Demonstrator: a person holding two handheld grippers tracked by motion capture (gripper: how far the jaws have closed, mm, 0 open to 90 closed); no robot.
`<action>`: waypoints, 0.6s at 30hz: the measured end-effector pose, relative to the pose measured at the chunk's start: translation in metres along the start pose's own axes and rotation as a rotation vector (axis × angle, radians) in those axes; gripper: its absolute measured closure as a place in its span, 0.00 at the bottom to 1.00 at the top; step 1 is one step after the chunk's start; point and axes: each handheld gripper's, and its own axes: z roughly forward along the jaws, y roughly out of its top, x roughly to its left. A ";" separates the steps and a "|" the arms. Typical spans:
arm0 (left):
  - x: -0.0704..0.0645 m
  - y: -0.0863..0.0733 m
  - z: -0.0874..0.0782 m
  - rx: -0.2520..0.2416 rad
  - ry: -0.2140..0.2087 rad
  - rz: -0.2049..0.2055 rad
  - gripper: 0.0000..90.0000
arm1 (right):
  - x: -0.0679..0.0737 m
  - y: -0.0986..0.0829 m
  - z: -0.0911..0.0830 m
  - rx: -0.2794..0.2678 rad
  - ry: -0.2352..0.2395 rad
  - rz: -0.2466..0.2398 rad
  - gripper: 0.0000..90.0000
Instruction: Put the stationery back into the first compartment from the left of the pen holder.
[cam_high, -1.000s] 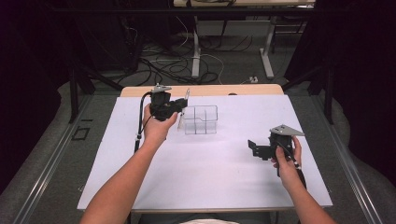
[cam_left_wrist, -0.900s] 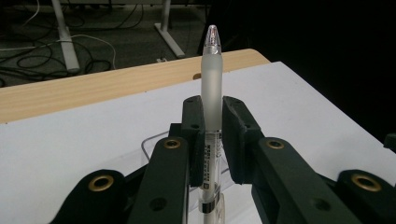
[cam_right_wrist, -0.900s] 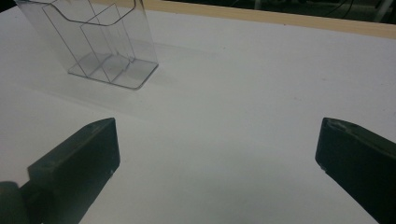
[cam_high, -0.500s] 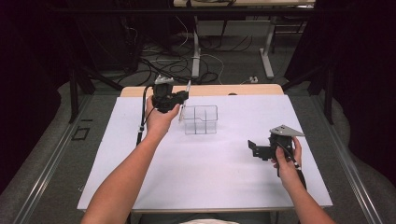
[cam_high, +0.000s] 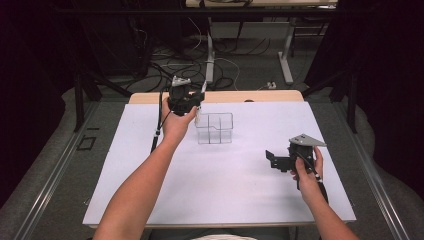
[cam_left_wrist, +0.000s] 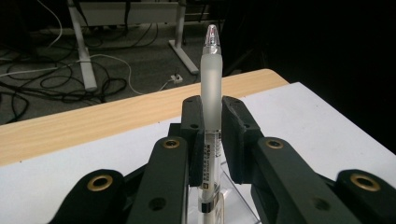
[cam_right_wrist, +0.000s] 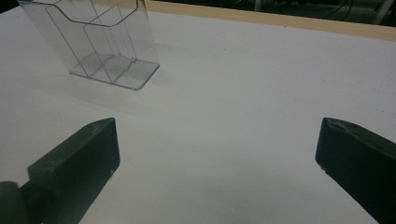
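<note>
White table sheet; left tongs clamped on upright pen, label unreadable; right tongs wide apart.

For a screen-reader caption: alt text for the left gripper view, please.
The left gripper clamps an upright pen between its black jaws, above a clear plastic organizer. Beyond lie the white table cover and cables on the floor.

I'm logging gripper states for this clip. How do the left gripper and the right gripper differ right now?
The left gripper is shut on a pen, held upright; the right gripper is open and holds nothing. The left gripper is raised at the far side of the table beside the clear organizer; the right gripper sits low over the white sheet, well apart from the organizer. Both have black jaws and are hand-held.
</note>
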 end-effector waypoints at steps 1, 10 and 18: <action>0.000 0.000 0.001 -0.002 0.003 0.001 0.89 | 0.000 0.000 0.000 -0.003 0.003 0.000 0.00; 0.004 -0.003 0.010 -0.020 0.019 0.002 0.88 | 0.000 0.000 0.000 0.001 0.005 0.001 0.00; 0.006 -0.006 0.019 -0.016 0.032 -0.012 0.88 | 0.001 -0.001 0.001 0.006 0.006 -0.005 0.00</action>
